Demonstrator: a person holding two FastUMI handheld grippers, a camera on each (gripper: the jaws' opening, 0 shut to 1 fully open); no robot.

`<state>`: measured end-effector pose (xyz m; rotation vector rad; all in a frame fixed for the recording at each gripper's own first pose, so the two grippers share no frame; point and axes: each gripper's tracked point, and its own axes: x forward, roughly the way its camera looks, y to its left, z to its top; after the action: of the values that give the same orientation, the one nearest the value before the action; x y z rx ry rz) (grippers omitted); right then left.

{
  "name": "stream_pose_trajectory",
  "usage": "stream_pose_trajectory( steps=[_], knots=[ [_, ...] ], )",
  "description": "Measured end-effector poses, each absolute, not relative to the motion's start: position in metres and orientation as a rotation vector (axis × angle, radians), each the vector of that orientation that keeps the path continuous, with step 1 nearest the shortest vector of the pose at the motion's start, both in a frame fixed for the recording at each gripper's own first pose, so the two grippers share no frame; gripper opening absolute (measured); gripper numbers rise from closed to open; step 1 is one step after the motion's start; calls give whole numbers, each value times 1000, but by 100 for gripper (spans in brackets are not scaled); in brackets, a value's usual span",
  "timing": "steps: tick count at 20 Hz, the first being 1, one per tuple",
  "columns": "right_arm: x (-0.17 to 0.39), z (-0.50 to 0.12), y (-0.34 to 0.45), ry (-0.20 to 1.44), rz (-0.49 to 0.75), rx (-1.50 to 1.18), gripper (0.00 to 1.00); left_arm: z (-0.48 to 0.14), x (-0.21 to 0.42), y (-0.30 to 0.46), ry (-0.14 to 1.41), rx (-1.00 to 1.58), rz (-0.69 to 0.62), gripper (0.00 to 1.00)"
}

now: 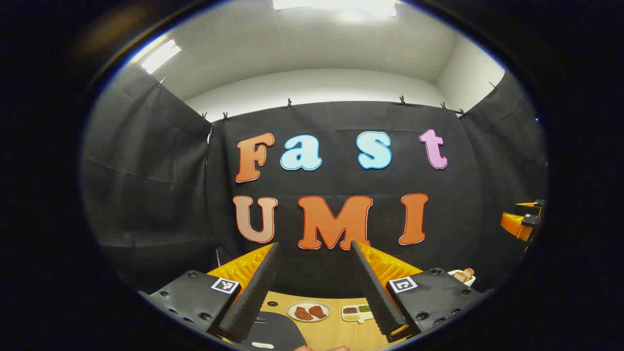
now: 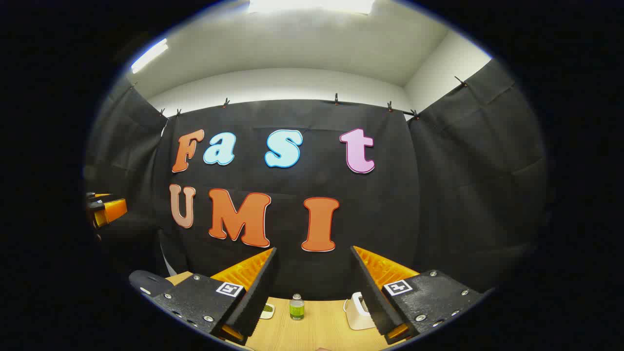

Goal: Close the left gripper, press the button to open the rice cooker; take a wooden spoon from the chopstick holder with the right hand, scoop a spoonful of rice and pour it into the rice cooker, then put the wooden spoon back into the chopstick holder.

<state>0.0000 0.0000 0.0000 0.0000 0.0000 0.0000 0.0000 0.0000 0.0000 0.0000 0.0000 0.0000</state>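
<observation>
Item: left gripper [image 1: 314,246], jaws wide, high, facing wall. Right gripper [image 2: 312,251], likewise wide. Cooker [image 1: 273,331] near, low left. I'd first narrow the left fully, then descend onto its button.

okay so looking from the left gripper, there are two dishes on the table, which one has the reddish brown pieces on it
The round white plate, seen between the left gripper's open fingers. The other, the divided tray just right of it, holds small dark and green portions in separate compartments.
</observation>
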Motion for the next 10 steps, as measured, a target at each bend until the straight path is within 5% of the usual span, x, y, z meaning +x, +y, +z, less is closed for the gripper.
stream_pose_trajectory(
  steps=[10],
  knots=[
    [-7, 6, -8, -4, -23, 17, 89, 8, -2, 1, -1, 17, 6, 96]
  ],
)
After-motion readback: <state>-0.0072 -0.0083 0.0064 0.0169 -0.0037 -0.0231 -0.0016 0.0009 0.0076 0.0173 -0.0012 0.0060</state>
